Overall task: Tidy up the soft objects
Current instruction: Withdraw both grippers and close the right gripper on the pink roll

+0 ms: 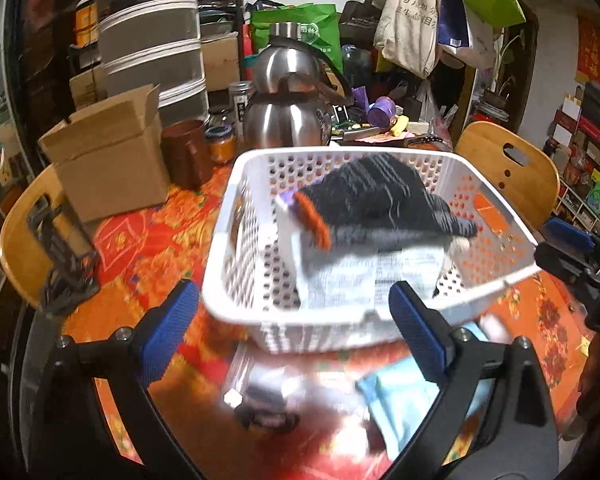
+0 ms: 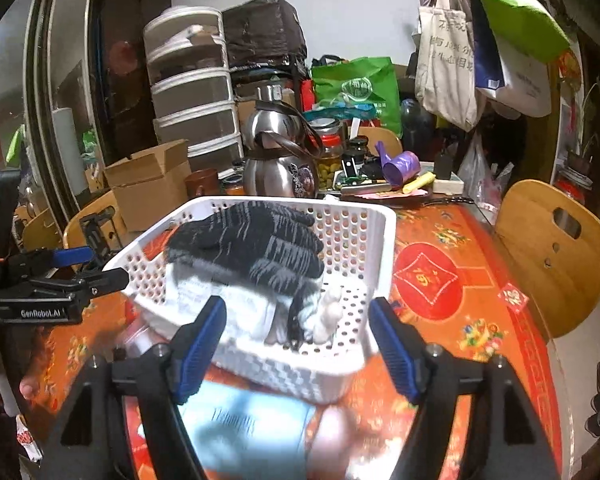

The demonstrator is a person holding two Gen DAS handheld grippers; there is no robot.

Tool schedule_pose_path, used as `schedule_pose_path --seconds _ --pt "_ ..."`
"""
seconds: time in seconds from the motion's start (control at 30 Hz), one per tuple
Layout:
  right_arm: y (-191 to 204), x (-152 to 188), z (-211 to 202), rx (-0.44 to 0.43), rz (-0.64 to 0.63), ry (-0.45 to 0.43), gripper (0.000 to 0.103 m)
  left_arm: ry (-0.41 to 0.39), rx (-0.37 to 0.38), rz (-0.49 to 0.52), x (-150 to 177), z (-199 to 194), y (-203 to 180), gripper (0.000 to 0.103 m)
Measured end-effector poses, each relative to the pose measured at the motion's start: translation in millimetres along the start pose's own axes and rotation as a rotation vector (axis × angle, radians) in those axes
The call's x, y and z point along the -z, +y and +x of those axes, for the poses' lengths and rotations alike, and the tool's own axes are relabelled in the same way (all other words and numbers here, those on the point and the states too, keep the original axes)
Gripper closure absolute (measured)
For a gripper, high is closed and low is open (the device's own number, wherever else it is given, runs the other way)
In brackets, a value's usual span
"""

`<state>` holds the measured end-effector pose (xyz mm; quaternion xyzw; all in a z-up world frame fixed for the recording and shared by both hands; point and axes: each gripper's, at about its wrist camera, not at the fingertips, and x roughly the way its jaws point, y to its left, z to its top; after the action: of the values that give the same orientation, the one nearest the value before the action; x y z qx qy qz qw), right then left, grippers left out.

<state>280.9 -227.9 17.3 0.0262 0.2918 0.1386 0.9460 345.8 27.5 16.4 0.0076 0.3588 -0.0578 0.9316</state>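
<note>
A: Black knitted glove with orange cuff (image 1: 376, 196) lies on top of a white printed packet (image 1: 364, 280), both inside the white perforated plastic basket (image 1: 236, 248).
B: Basket's place?
A: On the counter with the red-and-orange floral cover (image 2: 432, 280), just in front of two stacked steel kettles (image 1: 288, 96).
B: Anything nearer?
A: Light blue soft pack (image 2: 236, 428) on the counter, just before the basket, blurred.
B: Jaws?
A: Left gripper (image 1: 296, 336): jaws wide apart, nothing between the pads. Right gripper (image 2: 300, 344): jaws apart, empty, facing the basket's near rim.
B: Surroundings?
A: Open cardboard box (image 1: 112, 160) to the left, wooden chair (image 2: 552, 256) to the right.
</note>
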Motion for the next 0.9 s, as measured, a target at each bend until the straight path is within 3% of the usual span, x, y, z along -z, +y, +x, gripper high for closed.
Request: schedule_pose_path --seconds 0.23,0.43,0.57,0.9 --pt "-21.2 53.7 -29.1 0.037 0.063 0.033 0.024 0.046 -0.023 -0.041 61.0 -25.0 30.9 0.008" --pt "-50.0 88.6 8.7 0.089 0.151 0.202 0.024 0.138 -0.022 -0.101 104.9 3.4 52.4 0.008" --pt "-49.9 96.1 21.2 0.073 0.138 0.227 0.039 0.165 -0.034 -0.104 114.1 23.0 51.6 0.008" --pt "-41.1 104.1 39.1 0.029 0.114 0.266 0.059 0.208 -0.024 -0.053 115.3 52.8 31.8 0.008"
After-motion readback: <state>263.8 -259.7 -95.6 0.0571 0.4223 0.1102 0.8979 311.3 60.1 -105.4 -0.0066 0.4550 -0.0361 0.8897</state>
